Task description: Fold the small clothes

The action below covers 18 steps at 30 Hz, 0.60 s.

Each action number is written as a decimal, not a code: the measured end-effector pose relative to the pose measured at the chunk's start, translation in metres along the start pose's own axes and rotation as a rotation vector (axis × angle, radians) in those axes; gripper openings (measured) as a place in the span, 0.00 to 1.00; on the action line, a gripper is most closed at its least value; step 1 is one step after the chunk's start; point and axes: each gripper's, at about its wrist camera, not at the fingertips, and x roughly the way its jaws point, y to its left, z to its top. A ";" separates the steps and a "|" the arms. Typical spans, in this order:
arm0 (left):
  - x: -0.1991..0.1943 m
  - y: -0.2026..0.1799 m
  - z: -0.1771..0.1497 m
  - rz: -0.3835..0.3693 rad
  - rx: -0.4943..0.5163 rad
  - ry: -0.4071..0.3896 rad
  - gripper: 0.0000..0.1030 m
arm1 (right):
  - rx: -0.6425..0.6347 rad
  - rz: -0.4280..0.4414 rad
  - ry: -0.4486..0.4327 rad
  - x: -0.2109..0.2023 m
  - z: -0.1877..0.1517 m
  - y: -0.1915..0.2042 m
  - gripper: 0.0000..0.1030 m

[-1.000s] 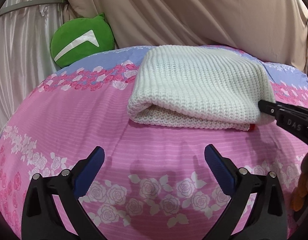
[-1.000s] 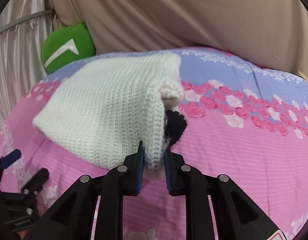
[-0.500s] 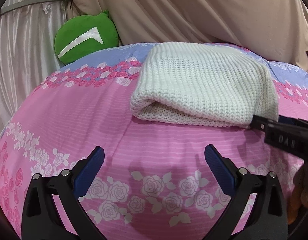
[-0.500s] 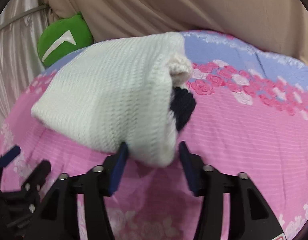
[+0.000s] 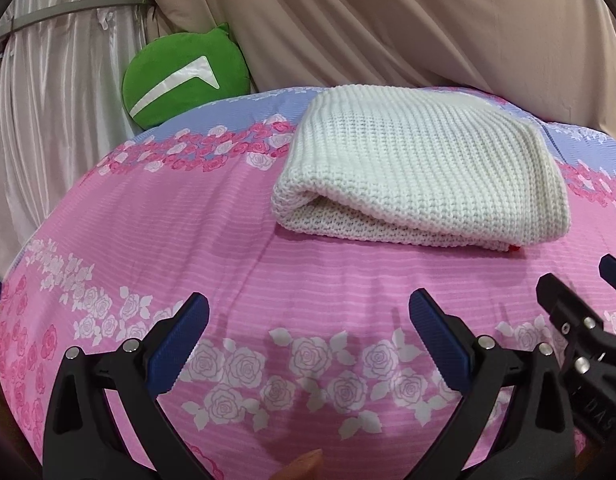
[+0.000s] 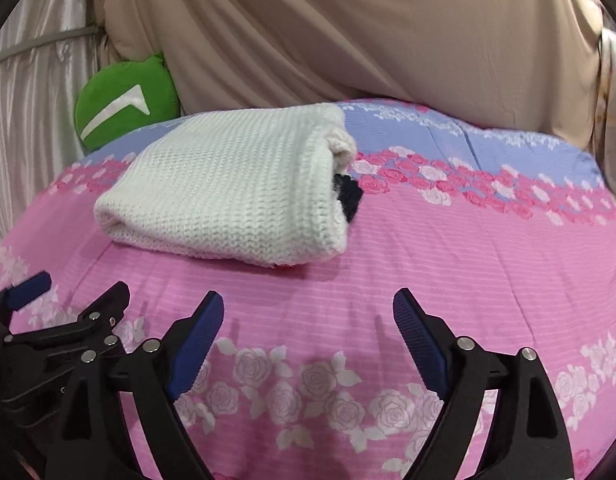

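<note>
Nearest, both tongs stand wide and empty over the pink floral bedspread [image 6: 448, 248]: the right gripper [image 6: 308, 320] has just been opening and has let go of the white knit's corner it pinched a second ago, the left gripper [image 5: 308, 320] idle as before. Beyond lies one folded white knit garment [image 6: 227, 188], apparently finished, and farthest one green cushion [image 6: 123, 100].
</note>
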 end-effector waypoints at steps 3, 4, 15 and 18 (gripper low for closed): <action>-0.002 0.001 0.000 0.003 -0.008 -0.008 0.95 | 0.027 -0.001 0.004 0.001 0.000 -0.005 0.83; -0.002 0.002 0.000 0.007 -0.011 -0.009 0.95 | 0.036 -0.003 0.005 0.001 0.000 -0.006 0.83; -0.003 0.003 0.000 0.030 -0.030 -0.012 0.95 | 0.022 -0.027 0.002 -0.002 -0.002 0.000 0.84; -0.003 0.003 0.000 0.033 -0.037 -0.011 0.95 | 0.017 -0.033 0.006 -0.001 -0.002 0.000 0.84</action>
